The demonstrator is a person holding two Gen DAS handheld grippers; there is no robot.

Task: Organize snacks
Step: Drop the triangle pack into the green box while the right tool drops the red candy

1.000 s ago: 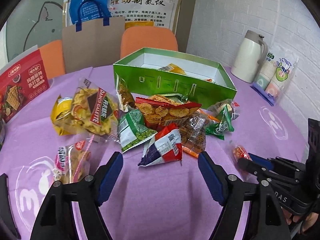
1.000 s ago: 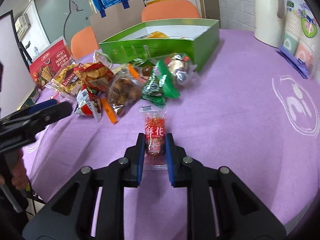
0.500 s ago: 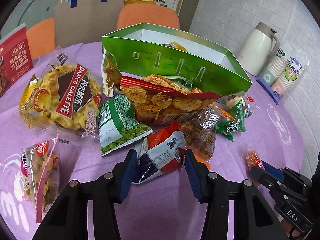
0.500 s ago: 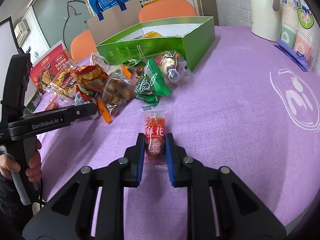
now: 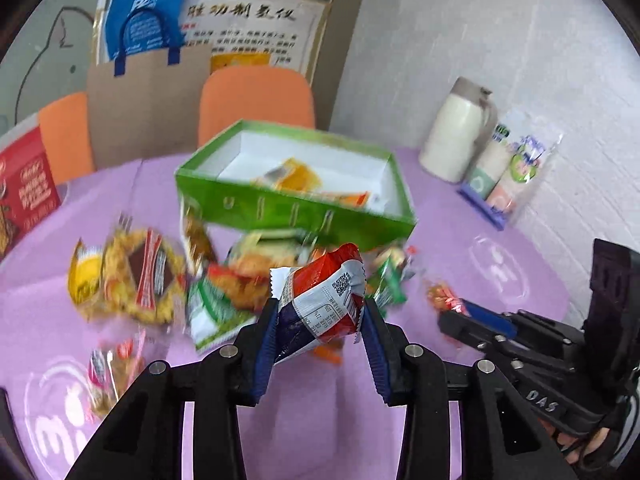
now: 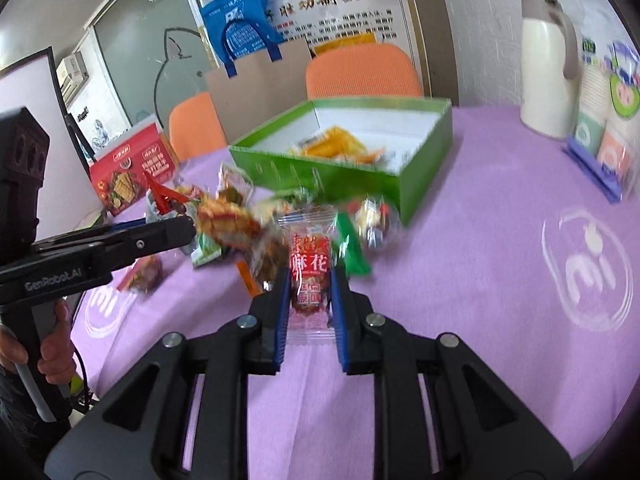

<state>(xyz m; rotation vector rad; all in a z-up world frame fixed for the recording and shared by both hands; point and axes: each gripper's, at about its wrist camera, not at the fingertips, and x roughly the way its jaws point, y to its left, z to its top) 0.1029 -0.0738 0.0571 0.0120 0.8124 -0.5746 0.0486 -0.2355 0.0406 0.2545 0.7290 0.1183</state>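
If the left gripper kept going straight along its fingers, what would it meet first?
The left gripper, shut on the red, white and blue packet, points at the snack pile; beyond that stands the green box's front wall. Blur leaves its height unclear, so it might pass above the pile.

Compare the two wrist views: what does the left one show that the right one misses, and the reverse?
Only the left wrist view shows the left gripper clamped on a red, white and blue snack bag, with its printed code visible. Only the right wrist view shows the right gripper closed on a clear packet with a red label, the hand on the other tool's handle, and a wall air conditioner. Both show the green box holding orange packets, the snack pile, the white jug and the purple tablecloth.
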